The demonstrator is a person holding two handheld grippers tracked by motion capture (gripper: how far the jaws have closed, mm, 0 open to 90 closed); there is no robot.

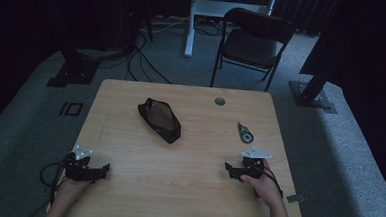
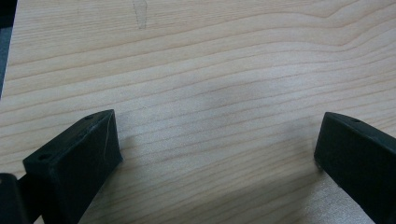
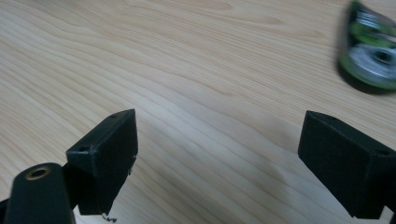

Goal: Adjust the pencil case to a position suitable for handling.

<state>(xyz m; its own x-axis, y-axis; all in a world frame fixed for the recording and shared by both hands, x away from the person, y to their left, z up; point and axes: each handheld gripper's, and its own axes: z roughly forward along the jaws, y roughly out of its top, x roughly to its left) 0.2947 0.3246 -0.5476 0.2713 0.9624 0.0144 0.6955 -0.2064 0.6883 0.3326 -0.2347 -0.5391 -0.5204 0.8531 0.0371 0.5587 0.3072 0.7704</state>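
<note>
Both grippers, left point(image 1: 102, 170) and right point(image 1: 229, 169), are resting on the table point(image 1: 188, 153) with jaws wide apart, gripping nothing; the tape dispenser point(image 1: 245, 133) is lying just beyond the right gripper, right of the black pouch point(image 1: 159, 119).

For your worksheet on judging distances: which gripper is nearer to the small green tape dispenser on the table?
Right. The right gripper sits just below the tape dispenser, near the table's right edge. The left gripper rests far across at the table's near-left corner.

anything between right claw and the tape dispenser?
No. In the high view the stretch from the right claw to the tape dispenser is bare table. The right gripper view shows plain wood up to the dispenser.
</note>
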